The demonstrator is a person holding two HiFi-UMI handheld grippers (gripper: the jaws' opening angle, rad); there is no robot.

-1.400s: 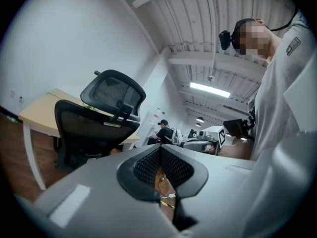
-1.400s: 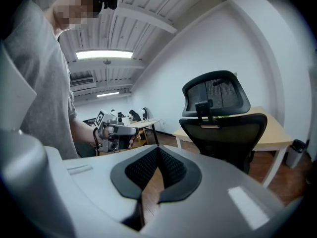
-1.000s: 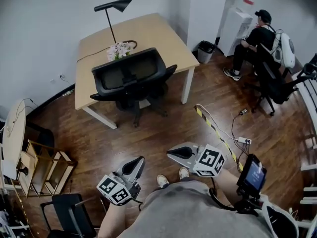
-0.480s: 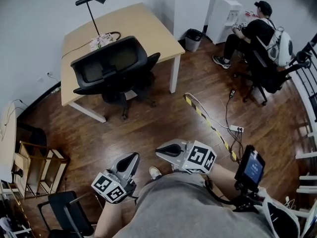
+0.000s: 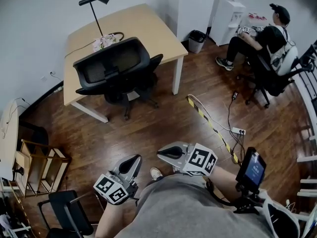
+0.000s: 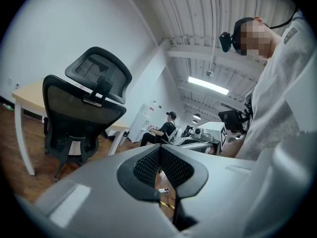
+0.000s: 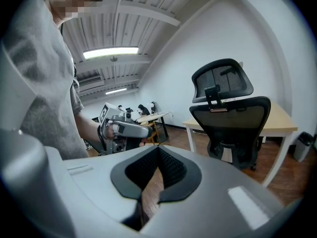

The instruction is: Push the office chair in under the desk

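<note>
Both the left gripper (image 6: 159, 155) and the right gripper (image 7: 157, 155) had their jaws pressed together on nothing, side by side low before the person's body and well apart from the office chair (image 5: 119, 71). Bare wood floor (image 5: 148, 128) lay open between, with a yellow-and-black striped cable cover (image 5: 208, 123) and power strip (image 5: 237, 131) to the right and a wooden rack (image 5: 39, 167) at the left. The chair, black with mesh back and headrest, stood at the pale desk (image 5: 148, 29)'s near edge, its back toward the grippers
</note>
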